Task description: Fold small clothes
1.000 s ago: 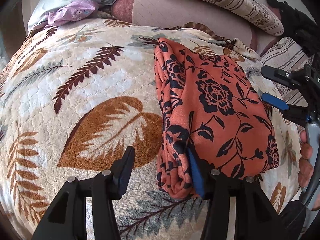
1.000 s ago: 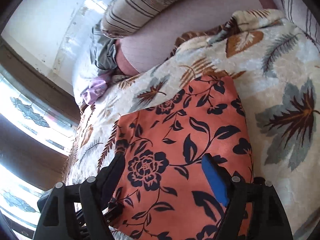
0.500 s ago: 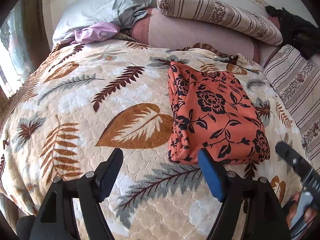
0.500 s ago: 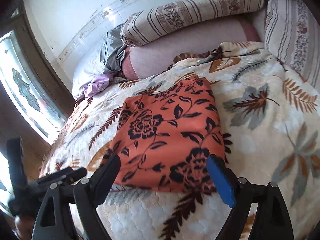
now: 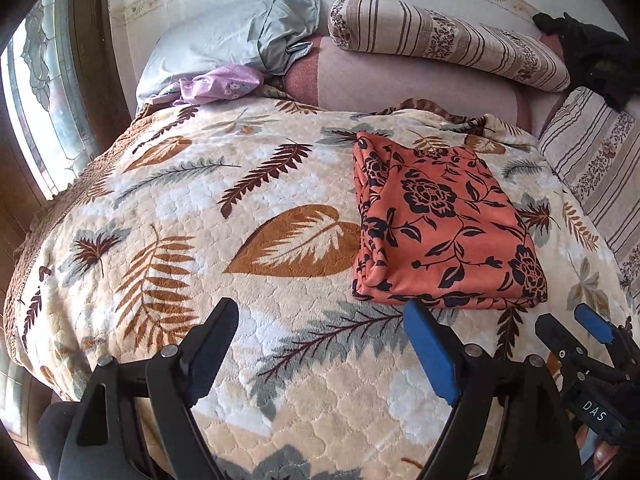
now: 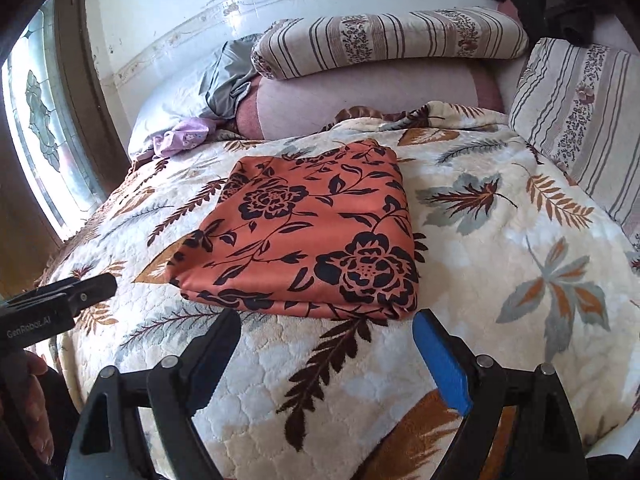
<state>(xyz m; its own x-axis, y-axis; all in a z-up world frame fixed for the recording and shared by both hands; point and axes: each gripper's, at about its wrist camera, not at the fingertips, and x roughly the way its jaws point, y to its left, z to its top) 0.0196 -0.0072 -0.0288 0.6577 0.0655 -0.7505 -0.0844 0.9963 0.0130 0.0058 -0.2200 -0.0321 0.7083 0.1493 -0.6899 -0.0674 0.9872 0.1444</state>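
Nearest in both wrist views: two sets of jaws spread wide with nothing between them. Left gripper (image 5: 320, 344) hovering over bare blanket (image 5: 168, 216), jaws opening a touch more at this moment, blue pad (image 5: 430, 354) just short of the cloth's near edge. Right gripper (image 6: 326, 354) likewise empty and clear of the fabric, pointing down at the near hem.

Just beyond: the orange floral garment (image 6: 304, 232) lying on the bed as a flat, roughly rectangular packet, several layers thick, its stacked edges showing along the left side in the left wrist view and along the near hem in the right. Corners look square, top face smooth. Judging from that, the fold looks finished, and the step in hand looks like letting go and backing off.

To do it well:
- Keep both jaws wide while retreating, so no pad snags a layer.
- Draw back along the pointing line, not sideways across the hem.
- Avoid dragging the plush blanket, which could shift the packet.
- Check the left-side stack of edges for a slipped layer; if one sticks out, nudge it flush rather than refolding.

Farther back: a lilac piece of cloth (image 5: 220, 86) and a grey one (image 5: 280, 36) crumpled near the pillow, possibly next in line. Beyond them, striped cushions (image 6: 384, 42) against the wall.
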